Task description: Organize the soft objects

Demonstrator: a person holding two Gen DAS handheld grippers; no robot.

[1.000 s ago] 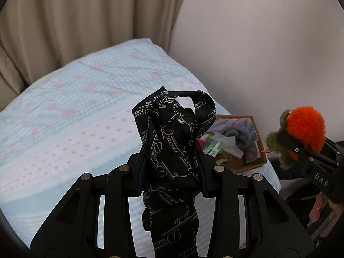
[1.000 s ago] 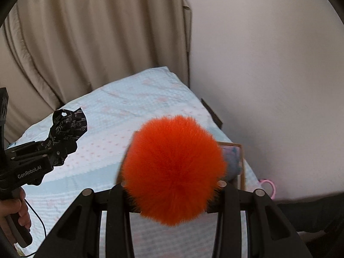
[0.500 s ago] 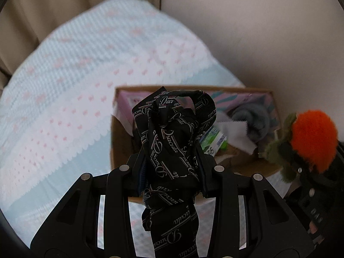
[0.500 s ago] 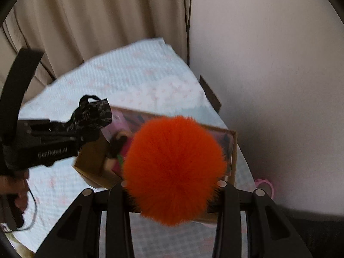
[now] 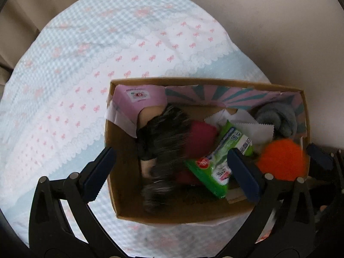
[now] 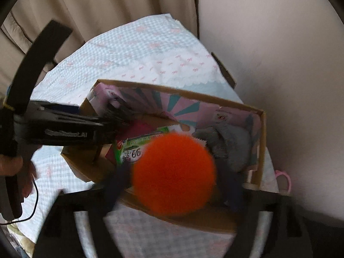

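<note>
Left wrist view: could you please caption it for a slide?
Open left gripper over the box, black cloth blurred beneath.

Brown cardboard box (image 5: 123, 172) with pink and teal sunburst stripes on its inner wall, 12 o'clock side. Inside: bright orange pompom (image 5: 281, 160) at 3 o'clock, green wipes pack (image 5: 217, 167), grey plush (image 5: 277, 118), dark red cloth (image 5: 200, 135). Bedspread (image 5: 86, 68) is pale blue gingham, white with pink bows.
</note>
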